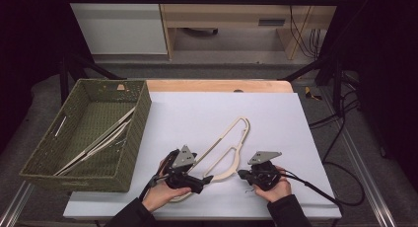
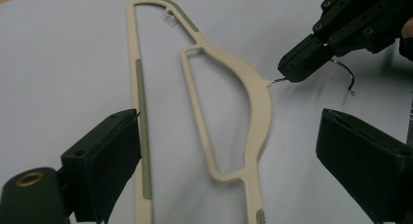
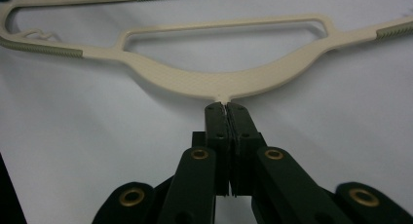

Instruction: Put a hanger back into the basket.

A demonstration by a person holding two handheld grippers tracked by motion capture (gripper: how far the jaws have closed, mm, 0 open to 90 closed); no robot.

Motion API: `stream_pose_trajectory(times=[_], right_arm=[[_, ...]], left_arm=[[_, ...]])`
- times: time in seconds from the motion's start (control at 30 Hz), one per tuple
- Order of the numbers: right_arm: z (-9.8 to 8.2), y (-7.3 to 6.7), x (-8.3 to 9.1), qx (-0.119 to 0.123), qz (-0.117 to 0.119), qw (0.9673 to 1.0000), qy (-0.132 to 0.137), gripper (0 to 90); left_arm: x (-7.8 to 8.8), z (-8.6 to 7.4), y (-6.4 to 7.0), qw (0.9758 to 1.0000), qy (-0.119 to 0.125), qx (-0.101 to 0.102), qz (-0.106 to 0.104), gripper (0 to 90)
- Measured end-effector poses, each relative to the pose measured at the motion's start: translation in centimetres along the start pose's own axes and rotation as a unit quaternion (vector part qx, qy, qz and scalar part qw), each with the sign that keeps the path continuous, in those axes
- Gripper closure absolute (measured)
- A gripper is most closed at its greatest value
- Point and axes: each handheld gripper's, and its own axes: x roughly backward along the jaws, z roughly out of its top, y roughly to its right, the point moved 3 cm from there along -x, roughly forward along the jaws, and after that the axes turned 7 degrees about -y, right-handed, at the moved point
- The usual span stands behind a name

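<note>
A cream hanger (image 1: 227, 147) with a thin metal hook lies flat on the white table top (image 1: 276, 118). In the right gripper view my right gripper (image 3: 226, 107) is shut on the hook's wire stem, right where it leaves the hanger's curved neck (image 3: 204, 80). The hook's curl (image 2: 348, 77) pokes out behind that gripper (image 2: 297, 68) in the left gripper view. My left gripper (image 2: 229, 124) is open, its jaws standing wide on either side of the hanger's bars (image 2: 258, 97) without touching them. From above, my left gripper (image 1: 207, 179) sits at the hanger's near end and my right gripper (image 1: 241, 173) just right of it.
A green woven basket (image 1: 140, 123) stands at the table's left side with more cream hangers (image 1: 106, 138) lying in it. A cable (image 1: 320, 190) trails from the right gripper over the table's right edge. White table surface stretches behind and to the right of the hanger.
</note>
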Motion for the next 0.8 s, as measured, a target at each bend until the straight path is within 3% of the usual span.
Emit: stream_pose_trajectory(times=[0.07, 0.3, 0.57, 0.67, 0.8], right_arm=[[0.2, 0.0, 0.2, 0.011, -0.004, 0.9999, 0.001, 89.2], [0.6, -0.3, 0.8, 0.009, -0.004, 0.9999, 0.003, 89.2], [1.0, -0.5, 1.2, 0.009, -0.003, 0.9999, 0.003, 89.2], [1.1, -0.6, 1.3, 0.012, -0.002, 0.9999, 0.006, 89.2], [1.3, -0.7, 1.6, 0.010, -0.004, 0.9999, 0.008, 89.2]], left_arm=[[-0.6, 0.4, 0.4, 1.0000, -0.005, -0.004, -0.007, 9.7], [-2.9, 1.2, 1.6, 0.9988, -0.042, -0.022, -0.013, 13.3], [-5.4, 1.4, 1.6, 0.9964, -0.078, -0.032, -0.015, 22.9], [-5.9, 1.4, 1.7, 0.9959, -0.082, -0.031, -0.025, 28.7], [-6.4, 1.2, 1.7, 0.9927, -0.107, -0.049, -0.028, 36.4]])
